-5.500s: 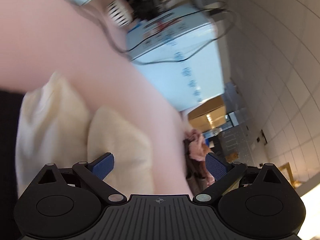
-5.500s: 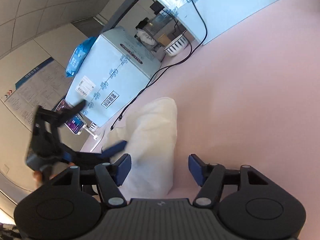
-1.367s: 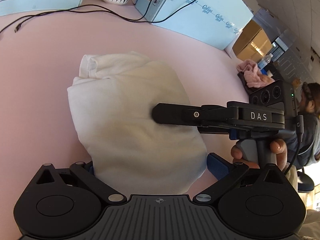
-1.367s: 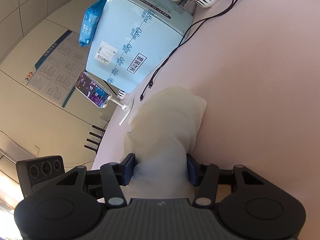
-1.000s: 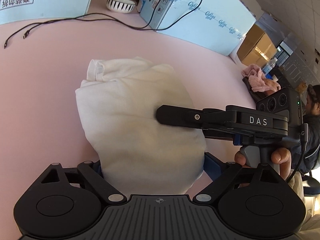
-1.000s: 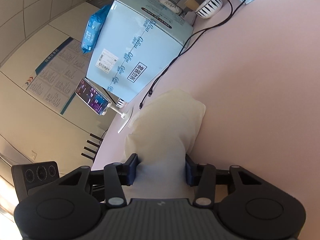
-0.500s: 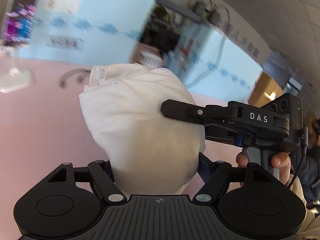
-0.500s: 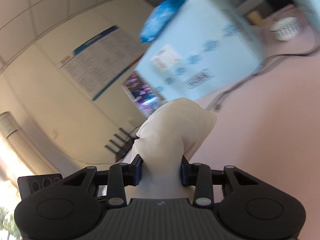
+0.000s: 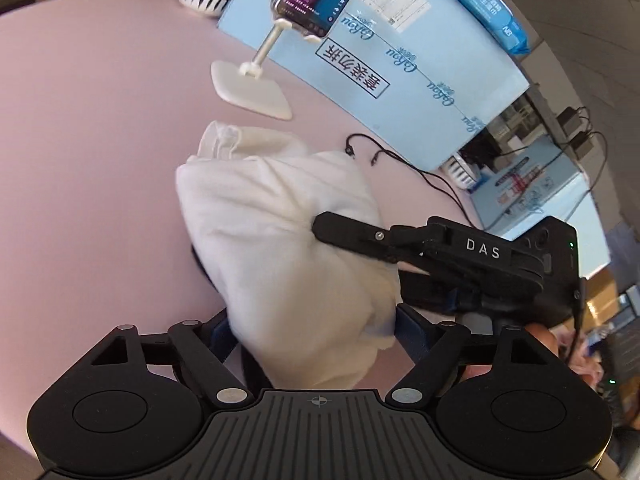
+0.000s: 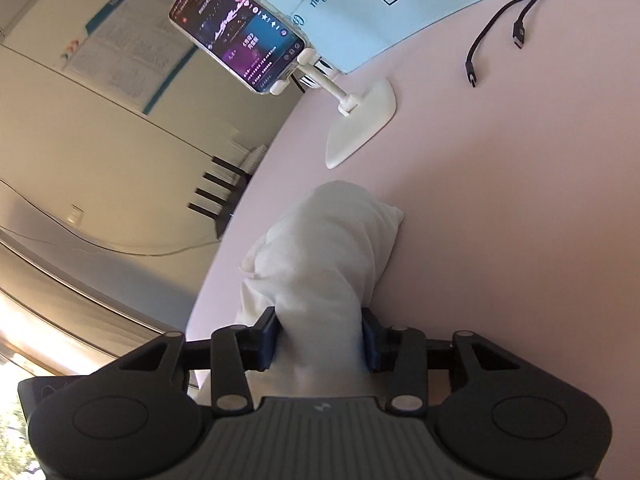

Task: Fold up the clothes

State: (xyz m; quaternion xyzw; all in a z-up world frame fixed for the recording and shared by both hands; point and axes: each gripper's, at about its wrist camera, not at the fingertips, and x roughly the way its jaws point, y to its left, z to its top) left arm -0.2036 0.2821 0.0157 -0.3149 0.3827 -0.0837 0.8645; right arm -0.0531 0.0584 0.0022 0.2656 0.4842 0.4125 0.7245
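White folded garment (image 9: 280, 248) (bunched, puffy) sits pinched in both the left claw (image 9: 316, 332) and the right claw (image 10: 320, 336).

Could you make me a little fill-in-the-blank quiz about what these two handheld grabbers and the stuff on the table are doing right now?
1. Both grippers, left gripper and right gripper, are closed on the folded ____ garment.
2. The table surface is ____ in colour.
3. The phone sits clamped in a white ____, screen lit.
4. Two loose black ____ ends lie on the table near the blue box.

Missing words: white; pink; stand; cable
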